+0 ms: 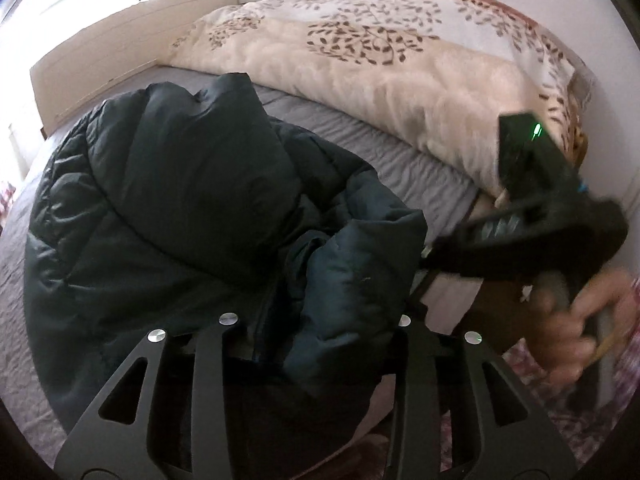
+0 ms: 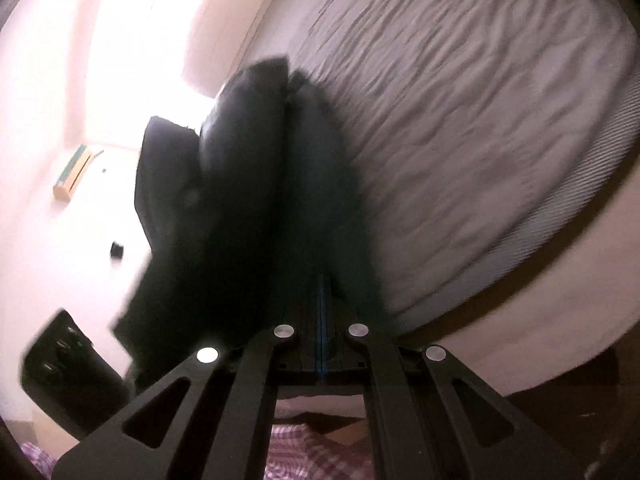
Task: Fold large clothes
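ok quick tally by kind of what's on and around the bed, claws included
dark puffer jackets: 1
floral duvets: 1
grey bedsheets: 1
claws: 2, left claw with jacket fabric between its fingers, right claw shut on the jacket
total: 5

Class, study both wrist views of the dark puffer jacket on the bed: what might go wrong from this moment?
1. The right gripper is shut on a thin jacket edge; the slick fabric could slip free.
2. The jacket lies bunched near the mattress edge and could slide off.
3. The left gripper, with jacket fabric between its fingers, may catch several layers.
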### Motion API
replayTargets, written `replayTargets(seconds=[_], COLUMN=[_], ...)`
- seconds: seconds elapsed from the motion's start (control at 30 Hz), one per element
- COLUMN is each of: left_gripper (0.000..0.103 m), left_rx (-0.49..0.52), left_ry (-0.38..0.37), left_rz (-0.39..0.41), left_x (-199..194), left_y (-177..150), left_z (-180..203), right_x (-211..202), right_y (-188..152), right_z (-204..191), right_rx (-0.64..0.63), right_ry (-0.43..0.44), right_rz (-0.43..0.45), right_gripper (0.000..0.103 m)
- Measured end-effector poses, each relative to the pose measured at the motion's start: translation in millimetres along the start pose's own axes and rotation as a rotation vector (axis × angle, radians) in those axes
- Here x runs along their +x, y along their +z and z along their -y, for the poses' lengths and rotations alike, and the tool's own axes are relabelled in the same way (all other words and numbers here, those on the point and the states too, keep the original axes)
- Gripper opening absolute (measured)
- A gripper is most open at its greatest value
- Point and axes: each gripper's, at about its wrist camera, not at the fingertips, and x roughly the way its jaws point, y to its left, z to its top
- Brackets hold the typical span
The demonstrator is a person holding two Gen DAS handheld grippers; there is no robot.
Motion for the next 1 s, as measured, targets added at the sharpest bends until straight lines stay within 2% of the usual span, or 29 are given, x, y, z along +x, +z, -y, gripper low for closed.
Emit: replayTargets(seconds=[0.07,0.13,0.2,0.27,0.37,0.43,0.47,0.53,0.63,0.7,0.87,1.0], left_gripper=[0.036,0.037,0.038,0.041,0.043,0.045,0.046,0.049,0.055,0.057,0.058,0.059], left_rx=[0.003,0.002,0.002,0.001,-0.007,-0.009,-0.010,-0.013,-0.010,0.001,0.007,-0.031], left_ry=[0.003,0.003,0.003,0.002,0.001,0.002,0.000,-0.005,-0.022,-0.044,-0.105,-0.195], left_rz=[0.000,0.002,0.001,0.002,0.004,0.007,0.007,0.007,0.006,0.002,-0.022,-0.012], left_x=[1.4,3.1,4.1,4.0,4.6,3.7,4.7,3.8,6.0,5.4,-1.6,-34.6], left_y=[-2.3,-3.7,-4.0,-5.7,-6.1,-8.0,-7.1,-7.7,-3.3,-2.6,-1.0,-1.9], left_z=[1.3,2.8,3.7,2.2,3.7,4.5,5.3,5.1,5.3,7.2,10.8,2.3], right_x=[-15.5,-33.4,-49.3,-56.1,-35.1,-11.2,6.9,41.6,92.2,105.9,107.2,117.2], right_y=[7.5,17.5,27.2,37.0,47.8,49.4,51.1,52.0,64.6,69.0,66.6,63.4], right_z=[3.4,-3.8,-32.9,-73.6,-146.4,-175.7,-190.3,-204.3,-197.0,-180.7,-138.8,-130.3], right_rx=[0.009,-0.004,-0.067,-0.170,-0.345,-0.421,-0.461,-0.527,-0.585,-0.600,-0.538,-0.546], right_ry=[-0.051,-0.055,-0.023,0.014,0.038,0.036,0.018,-0.072,-0.276,-0.352,-0.351,-0.384], right_rz=[0.043,0.082,0.103,0.088,-0.014,-0.093,-0.158,-0.224,-0.288,-0.288,-0.272,-0.236], right_gripper=[0.001,0.001,0.001,0.001,0.001,0.001,0.001,0.001,0.000,0.000,0.000,0.000])
